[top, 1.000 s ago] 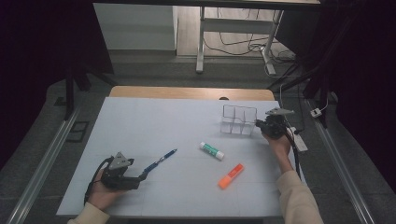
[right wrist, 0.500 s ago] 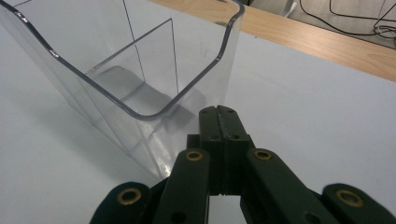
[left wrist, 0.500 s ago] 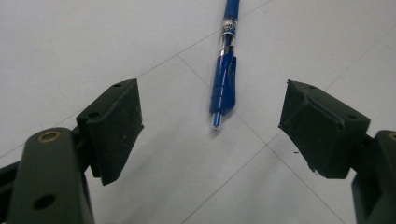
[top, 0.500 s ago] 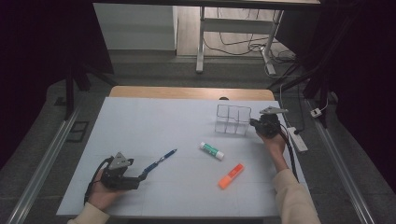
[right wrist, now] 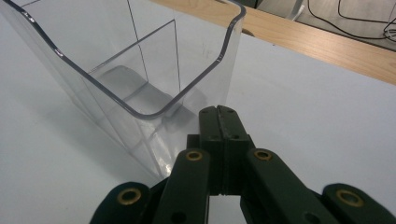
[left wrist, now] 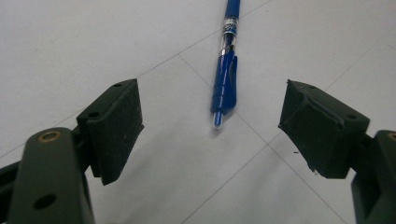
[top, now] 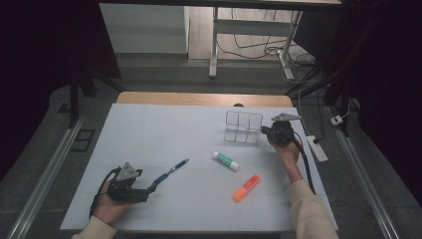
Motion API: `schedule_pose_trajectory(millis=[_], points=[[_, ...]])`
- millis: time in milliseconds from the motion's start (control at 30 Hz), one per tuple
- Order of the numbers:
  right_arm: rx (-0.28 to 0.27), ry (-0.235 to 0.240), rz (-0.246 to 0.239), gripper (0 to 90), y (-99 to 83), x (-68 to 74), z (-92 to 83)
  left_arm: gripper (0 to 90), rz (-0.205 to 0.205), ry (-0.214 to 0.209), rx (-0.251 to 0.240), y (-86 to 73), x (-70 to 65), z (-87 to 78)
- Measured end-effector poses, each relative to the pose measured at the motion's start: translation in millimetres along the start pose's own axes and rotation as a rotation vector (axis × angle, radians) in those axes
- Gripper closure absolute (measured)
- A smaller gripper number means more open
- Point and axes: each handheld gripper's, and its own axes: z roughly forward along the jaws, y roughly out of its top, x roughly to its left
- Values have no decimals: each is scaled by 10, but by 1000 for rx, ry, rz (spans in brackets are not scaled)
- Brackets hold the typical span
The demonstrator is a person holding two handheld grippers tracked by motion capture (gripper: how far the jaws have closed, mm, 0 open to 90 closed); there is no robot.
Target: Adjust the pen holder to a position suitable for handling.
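A clear plastic organiser point(top: 243, 127) with several compartments stands on the white table top point(top: 164, 129) at the back right. My right gripper point(top: 265, 131) is shut with nothing between its jaws. Its tips point(right wrist: 219, 112) rest against the organiser's curved side wall point(right wrist: 140, 70). At the front left my left gripper point(top: 149, 188) lies low on the table, open. A blue pen point(top: 171, 171) lies just ahead of it. In the left gripper view the pen's near end point(left wrist: 224, 79) reaches in between the wide-apart jaws of the left gripper point(left wrist: 212, 95), touching neither pad.
A green-capped glue stick point(top: 226, 161) and an orange highlighter point(top: 246, 187) lie in the middle right of the table. A wooden edge point(top: 199, 98) runs along the back. A power strip point(top: 317, 148) lies off the right edge.
My right gripper and the clear organiser have shifted a little to the left across the table. The left gripper and the pen have stayed put.
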Motion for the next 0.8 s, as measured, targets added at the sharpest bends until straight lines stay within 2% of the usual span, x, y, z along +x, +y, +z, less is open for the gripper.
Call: schedule_pose_trajectory(millis=[567,800], points=[[-9,26,-9,890,85,156,121,215,0,0,3,-5,-4,3],[-7,40,-28,890,128,227,172,215,1,2,5,-7,-12,6]])
